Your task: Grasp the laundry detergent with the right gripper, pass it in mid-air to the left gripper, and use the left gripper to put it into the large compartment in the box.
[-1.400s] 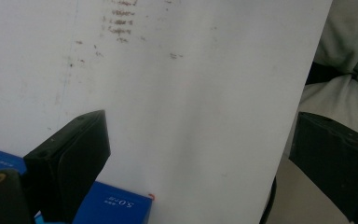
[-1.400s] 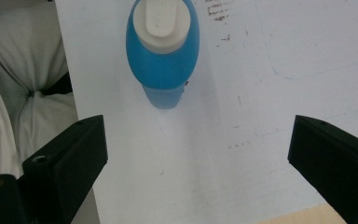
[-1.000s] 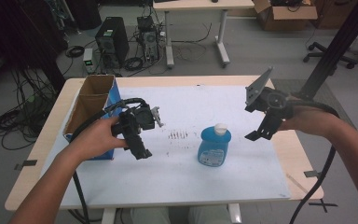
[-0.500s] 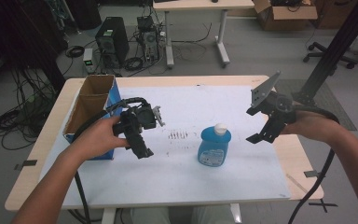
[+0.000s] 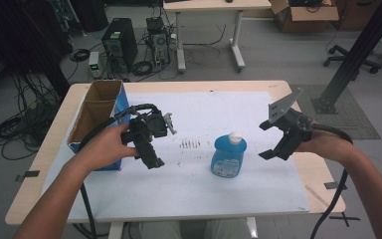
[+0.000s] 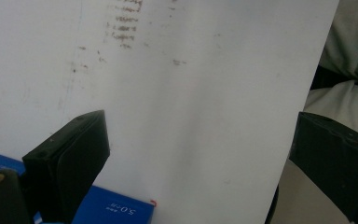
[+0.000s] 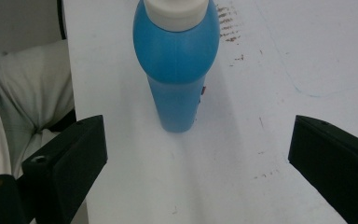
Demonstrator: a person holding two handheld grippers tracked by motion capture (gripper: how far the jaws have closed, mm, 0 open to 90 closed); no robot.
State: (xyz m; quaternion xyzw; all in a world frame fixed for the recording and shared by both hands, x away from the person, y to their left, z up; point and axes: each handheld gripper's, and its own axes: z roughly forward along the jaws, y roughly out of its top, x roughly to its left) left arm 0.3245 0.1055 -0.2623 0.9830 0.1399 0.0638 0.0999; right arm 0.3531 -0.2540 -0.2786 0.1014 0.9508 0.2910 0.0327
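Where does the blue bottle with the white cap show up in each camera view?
High view: the blue plastic bottle with the white cap stands upright at table centre, between both grippers.
Left gripper view: not in this picture.
Right gripper view: the bottle is top centre, ahead of the open jaws.
Shared landmark: the brown smudge marks on the white sheet.

Even, soft overhead light fills the high view, bright on the white table sheet (image 5: pixel 204 184) and dim in the cluttered far-left corner, with only faint shadows. In the right gripper view the blue bottle (image 7: pixel 177 60) throws a weak, diffuse shadow toward the camera and its top is cropped. Both gripper views are slightly soft, and their near black jaws are blurred.
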